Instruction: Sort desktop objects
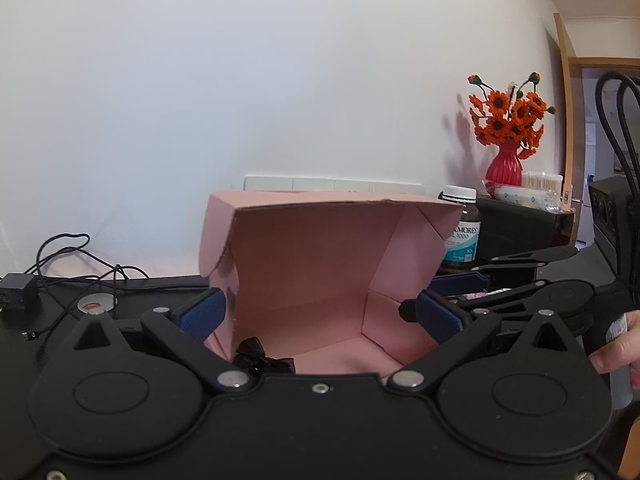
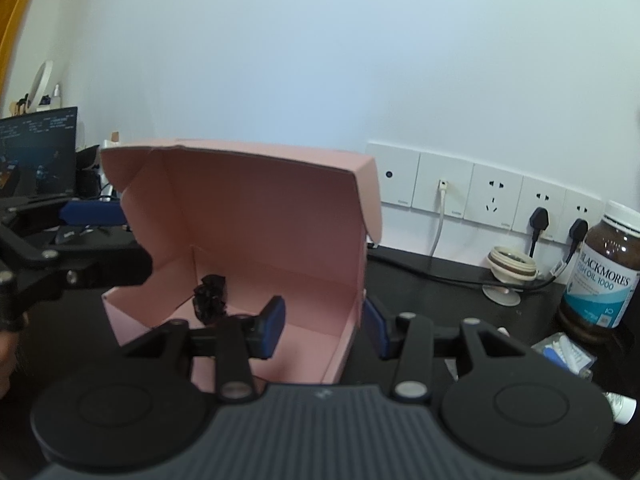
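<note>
Nearest my lens, the left gripper (image 1: 318, 312) is standing released, its blue pads spread wide on either side of the pink box (image 1: 320, 264), touching neither wall as far as I can see. My right gripper (image 2: 326, 326) is sitting partly spread: one blue pad is hanging inside the box, the other just outside its right wall, so that wall is running between them; I cannot tell whether the pads are pressing on it.

The box is sitting right ahead of both tools, lid flap standing up at the back, plain pink card inside. A small crumpled black object (image 2: 210, 294) is lying in its near-left corner on the floor, close under the left tool's left pad.

Outward to the right of the right tool, a brown Blackmores bottle (image 2: 600, 276) is standing on the black desk (image 2: 420, 284), with a cream lid (image 2: 512, 266) between it and the box. Behind them, wall sockets (image 2: 496, 196) are holding two black plugs.
</note>
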